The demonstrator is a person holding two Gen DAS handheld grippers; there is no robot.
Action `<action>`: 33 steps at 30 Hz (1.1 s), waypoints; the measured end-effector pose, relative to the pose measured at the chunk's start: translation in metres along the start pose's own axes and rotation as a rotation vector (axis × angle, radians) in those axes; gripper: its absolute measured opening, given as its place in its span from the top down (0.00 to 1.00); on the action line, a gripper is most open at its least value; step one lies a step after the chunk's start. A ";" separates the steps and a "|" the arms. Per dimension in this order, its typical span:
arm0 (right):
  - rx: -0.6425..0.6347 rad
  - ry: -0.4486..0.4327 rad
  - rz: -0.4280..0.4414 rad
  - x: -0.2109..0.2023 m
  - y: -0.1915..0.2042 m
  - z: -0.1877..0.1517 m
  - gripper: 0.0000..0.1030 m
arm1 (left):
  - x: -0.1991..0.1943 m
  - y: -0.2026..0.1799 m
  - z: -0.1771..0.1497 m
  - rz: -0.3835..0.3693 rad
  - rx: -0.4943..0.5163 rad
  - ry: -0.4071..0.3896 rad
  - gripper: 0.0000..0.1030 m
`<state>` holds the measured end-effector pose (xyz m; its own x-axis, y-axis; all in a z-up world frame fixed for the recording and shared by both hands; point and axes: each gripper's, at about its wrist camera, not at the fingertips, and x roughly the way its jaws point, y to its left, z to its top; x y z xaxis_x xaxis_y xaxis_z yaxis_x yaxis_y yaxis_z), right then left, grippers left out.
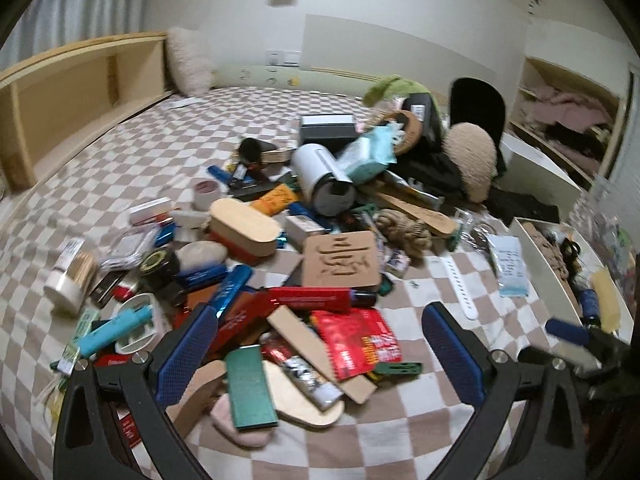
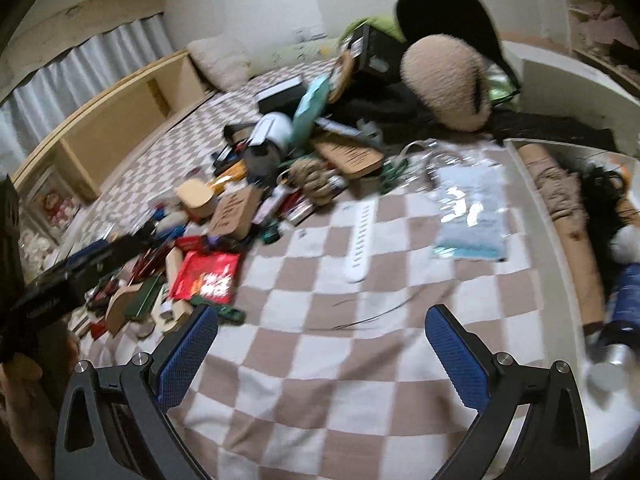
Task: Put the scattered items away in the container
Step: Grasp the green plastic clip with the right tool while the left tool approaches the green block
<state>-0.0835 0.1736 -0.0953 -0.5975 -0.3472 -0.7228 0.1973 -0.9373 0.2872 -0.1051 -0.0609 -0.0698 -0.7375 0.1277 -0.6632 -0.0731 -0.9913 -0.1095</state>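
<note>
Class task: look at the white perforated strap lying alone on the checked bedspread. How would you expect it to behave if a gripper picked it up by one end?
The white strap looks thin and long, so it would probably droop. It lies flat on the soft bedspread, so pinching an edge may be awkward. It seems light and unlikely to roll.

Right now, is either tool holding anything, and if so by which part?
Nothing is held. The left tool hangs open above the clutter pile, and the right tool is open over bare checkered blanket.

Brown-white checked blanket (image 2: 320, 360), red packet (image 1: 356, 342), blue-padded claw (image 1: 316, 352)
</note>
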 end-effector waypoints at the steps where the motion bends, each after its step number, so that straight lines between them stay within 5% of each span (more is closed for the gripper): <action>1: -0.004 0.011 0.013 0.005 0.005 -0.002 0.03 | 0.000 0.003 -0.001 0.010 -0.006 0.000 0.00; 17: 0.127 0.144 0.204 0.067 0.047 -0.010 0.28 | 0.002 0.048 -0.007 0.082 -0.162 0.006 0.00; 24: 0.122 0.138 0.193 0.081 0.059 -0.007 0.35 | 0.003 0.048 -0.007 0.074 -0.163 0.001 0.00; 28: 0.119 0.128 0.189 0.085 0.060 -0.007 0.47 | 0.006 0.047 -0.007 0.064 -0.165 0.002 0.01; 33: 0.101 0.118 0.187 0.080 0.057 -0.008 0.48 | 0.006 0.049 -0.006 0.048 -0.170 -0.002 0.02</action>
<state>-0.1140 0.0924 -0.1414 -0.4615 -0.5210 -0.7180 0.2138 -0.8508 0.4800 -0.1086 -0.1081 -0.0838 -0.7389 0.0797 -0.6691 0.0773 -0.9764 -0.2016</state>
